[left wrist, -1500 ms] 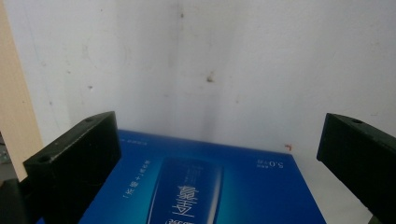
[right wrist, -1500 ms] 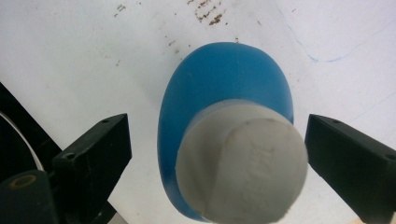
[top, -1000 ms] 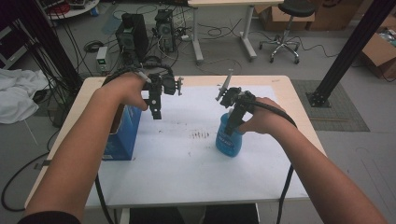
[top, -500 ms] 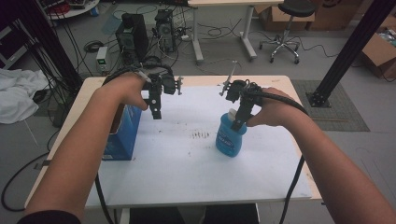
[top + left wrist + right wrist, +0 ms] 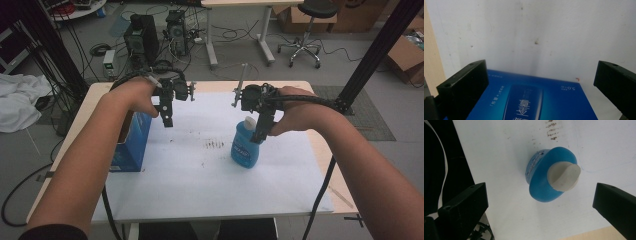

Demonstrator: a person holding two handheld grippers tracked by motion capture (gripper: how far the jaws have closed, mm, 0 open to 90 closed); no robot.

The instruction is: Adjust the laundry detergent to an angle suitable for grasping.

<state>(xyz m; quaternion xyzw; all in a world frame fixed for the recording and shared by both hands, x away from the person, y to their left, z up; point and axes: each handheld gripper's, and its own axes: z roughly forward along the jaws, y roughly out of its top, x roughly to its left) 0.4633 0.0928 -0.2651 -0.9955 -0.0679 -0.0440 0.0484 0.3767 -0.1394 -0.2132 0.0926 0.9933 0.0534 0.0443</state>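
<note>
A blue bottle with a white cap stands upright on the white table sheet, right of the middle. My right gripper points down just beside and above the cap. In the right gripper view it is open, and the bottle and its cap lie between the wide jaws without touching them. A blue box stands at the left side of the table. My left gripper hangs to the right of the box, open and holding nothing, with the box's printed face below it.
Dark smudges mark the sheet between box and bottle. The table's wooden edge runs along the right. Beyond the far edge are computer towers, cables, a desk and an office chair. A black frame post rises at the right.
My right hand has moved up and to the right, and its gripper now stands a little higher over the bottle's cap. The bottle, the box and the left gripper have stayed put.
</note>
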